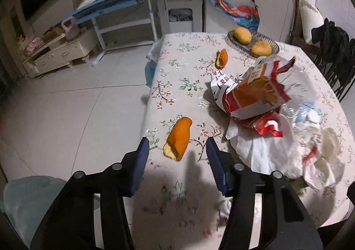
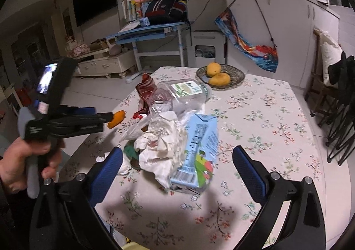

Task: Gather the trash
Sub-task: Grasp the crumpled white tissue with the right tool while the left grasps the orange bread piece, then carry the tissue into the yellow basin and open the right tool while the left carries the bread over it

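Both wrist cameras close above table (image 1: 177, 216), angled down; shared: trash pile (image 2: 164, 143), fruit basket (image 1: 253, 43).

White crumpled paper (image 1: 221, 82) on the tabletop (image 1: 177, 68) bears red handwriting, blurred; "3-4" is roughly readable. Print on the blue carton (image 2: 197, 154) is illegible.

Blurred crumpled tissue (image 1: 319, 156); bin bag (image 1: 24, 203) cut off

woven floral tablecloth (image 2: 255, 117), crumpled paper tissues (image 2: 164, 148), clear glossy plastic bottle (image 2: 177, 94).
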Demonstrator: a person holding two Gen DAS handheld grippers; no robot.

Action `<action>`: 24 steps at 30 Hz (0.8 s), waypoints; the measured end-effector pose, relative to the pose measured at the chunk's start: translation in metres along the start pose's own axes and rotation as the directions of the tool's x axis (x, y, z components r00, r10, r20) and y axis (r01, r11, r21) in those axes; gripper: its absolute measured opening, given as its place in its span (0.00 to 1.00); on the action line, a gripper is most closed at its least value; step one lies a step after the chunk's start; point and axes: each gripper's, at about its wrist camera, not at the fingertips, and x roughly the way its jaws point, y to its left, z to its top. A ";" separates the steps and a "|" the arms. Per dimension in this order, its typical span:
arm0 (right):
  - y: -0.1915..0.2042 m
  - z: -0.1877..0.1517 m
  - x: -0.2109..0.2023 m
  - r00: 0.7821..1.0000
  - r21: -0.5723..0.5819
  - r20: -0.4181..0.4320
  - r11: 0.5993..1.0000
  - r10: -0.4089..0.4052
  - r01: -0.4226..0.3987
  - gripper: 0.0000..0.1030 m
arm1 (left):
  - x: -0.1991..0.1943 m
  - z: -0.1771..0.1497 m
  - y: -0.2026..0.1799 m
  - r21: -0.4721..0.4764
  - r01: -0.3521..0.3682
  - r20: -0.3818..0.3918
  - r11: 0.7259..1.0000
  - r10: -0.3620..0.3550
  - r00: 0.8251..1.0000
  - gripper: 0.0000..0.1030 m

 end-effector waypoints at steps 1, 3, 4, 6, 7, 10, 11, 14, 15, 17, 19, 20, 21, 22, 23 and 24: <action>0.000 0.002 0.004 1.000 -0.004 -0.006 1.000 0.005 -0.005 0.87 | 0.005 0.001 -0.001 0.006 0.002 -0.009 1.000 -0.002 1.000 0.47; 0.000 0.006 0.013 1.000 -0.005 -0.020 1.000 0.016 -0.016 0.80 | 0.012 0.003 0.000 0.004 0.016 -0.026 1.000 -0.016 1.000 0.45; -0.001 0.008 0.018 1.000 -0.002 -0.026 1.000 0.017 -0.017 0.78 | 0.015 0.004 -0.001 0.001 0.021 -0.032 1.000 -0.021 0.999 0.45; -0.002 0.010 0.027 0.999 -0.001 -0.035 1.000 0.021 -0.021 0.72 | 0.018 0.005 -0.002 0.002 0.020 -0.040 1.000 -0.020 0.999 0.45; -0.001 0.012 0.030 0.999 -0.006 -0.038 1.000 0.021 -0.021 0.71 | 0.020 0.004 -0.002 0.005 0.016 -0.045 1.000 -0.015 0.999 0.44; 0.003 0.012 0.041 0.998 -0.034 -0.055 0.999 0.010 -0.011 0.66 | 0.027 0.004 0.000 -0.013 0.046 -0.081 0.999 -0.047 0.996 0.24; 0.004 0.012 0.046 0.998 -0.046 -0.065 0.999 0.005 -0.008 0.60 | 0.030 0.003 0.002 -0.026 0.063 -0.091 0.998 -0.065 0.994 0.16; 0.002 0.008 0.059 0.993 -0.028 -0.111 0.999 0.036 -0.040 0.23 | 0.028 0.002 0.005 -0.044 0.106 -0.088 0.993 -0.109 0.990 0.05; 0.000 0.008 0.059 0.994 -0.019 -0.107 0.999 0.039 -0.042 0.22 | 0.026 0.001 0.005 -0.045 0.109 -0.080 0.993 -0.112 0.990 0.05; -0.002 0.009 0.054 0.995 -0.008 -0.092 0.999 0.048 -0.049 0.16 | 0.020 0.000 0.008 -0.065 0.130 -0.069 0.989 -0.134 0.989 0.05; -0.003 0.010 0.049 0.996 -0.004 -0.076 0.999 0.053 -0.053 0.16 | 0.015 0.000 0.015 -0.101 0.162 -0.055 0.982 -0.169 0.984 0.04; -0.004 0.010 0.046 0.996 0.000 -0.071 0.998 0.056 -0.057 0.16 | 0.013 -0.001 0.017 -0.114 0.172 -0.051 0.978 -0.179 0.983 0.04; -0.004 0.009 0.043 0.996 0.013 -0.062 0.998 0.066 -0.065 0.16 | 0.010 -0.002 0.021 -0.130 0.185 -0.044 0.974 -0.192 0.980 0.04; -0.006 0.009 0.039 0.996 0.028 -0.054 0.997 0.076 -0.074 0.16 | 0.005 -0.003 0.024 -0.145 0.196 -0.034 0.970 -0.203 0.979 0.04; -0.007 0.008 0.038 0.995 0.040 -0.047 0.996 0.084 -0.082 0.16 | 0.000 -0.005 0.027 -0.155 0.204 -0.021 0.967 -0.210 0.978 0.04; -0.009 0.008 0.034 0.995 0.054 -0.035 0.994 0.094 -0.092 0.16 | -0.006 -0.007 0.030 -0.160 0.209 -0.009 0.965 -0.213 0.977 0.04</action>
